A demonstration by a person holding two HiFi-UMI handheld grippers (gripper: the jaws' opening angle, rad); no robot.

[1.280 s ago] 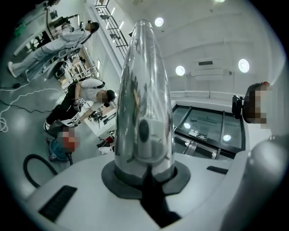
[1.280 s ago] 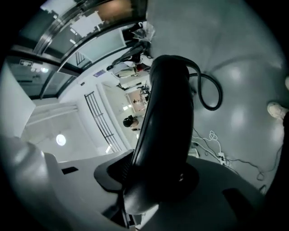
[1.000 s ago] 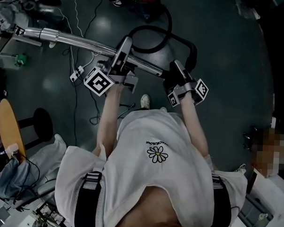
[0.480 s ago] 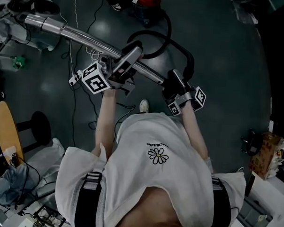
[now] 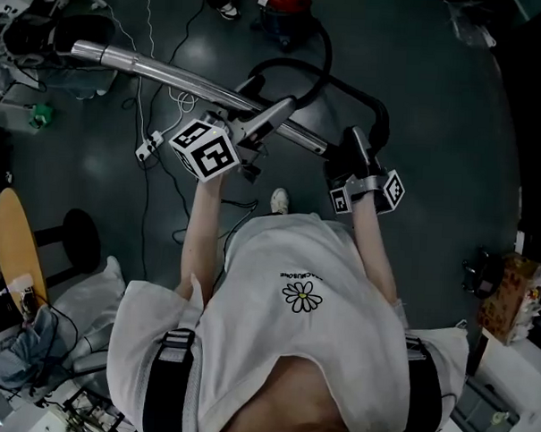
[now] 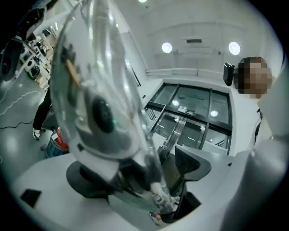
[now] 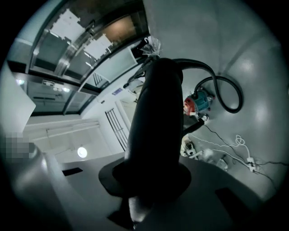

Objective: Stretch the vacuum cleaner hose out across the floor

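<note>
The hose (image 5: 327,52) lies curled, not stretched yet. The left gripper (image 5: 277,111) has just opened round the metal tube (image 5: 152,67). The right gripper (image 5: 356,143) just squeezed tighter on the black handle (image 5: 370,99).

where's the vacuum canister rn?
Head view, top centre on the floor: the red vacuum canister sits beyond the black hose loop.
</note>
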